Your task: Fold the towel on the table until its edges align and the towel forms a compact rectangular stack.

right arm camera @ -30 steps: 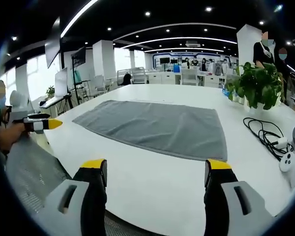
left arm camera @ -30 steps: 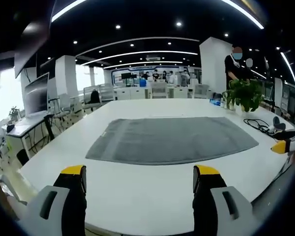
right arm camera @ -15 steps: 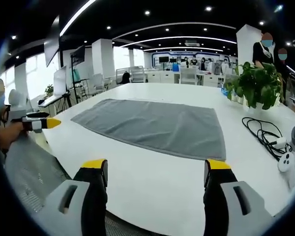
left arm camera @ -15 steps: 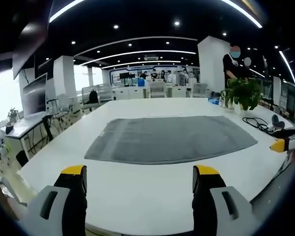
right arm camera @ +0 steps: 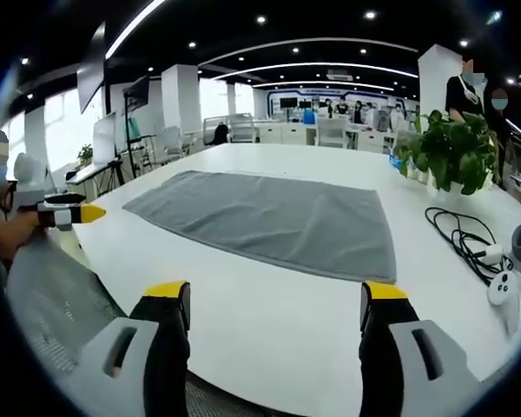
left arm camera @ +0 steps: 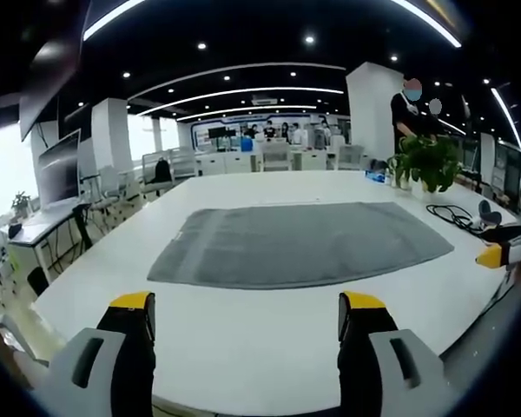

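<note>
While both grippers wait at the near edge, this is how things look.

Towel: the gray towel (left arm camera: 300, 243) lies flat and spread out in the middle of the white table (left arm camera: 243, 339). It is not folded. In the right gripper view the towel (right arm camera: 273, 221) has a straight near edge, and its near right corner sits ahead of the right jaw.

Left gripper: the left gripper (left arm camera: 243, 317) has its two jaws wide apart, with nothing between them. The yellow tips are over the bare table, short of the towel and not touching it. In the right gripper view the left gripper (right arm camera: 65, 213) pokes in from the left, held in a hand (right arm camera: 13, 236).

Right gripper: the right gripper (right arm camera: 273, 306) also has its jaws wide apart and holds nothing. It is over bare table, near the towel's front edge but apart from it. In the left gripper view the right gripper (left arm camera: 501, 252) peeks in at the right side.

Other things: a green potted plant (right arm camera: 451, 149) stands on the table past the towel's far right corner. A black cable (right arm camera: 464, 239) curls beside it, and a white controller (right arm camera: 506, 287) lies near the cable.

Room: chairs and desks stand far behind the table.
</note>
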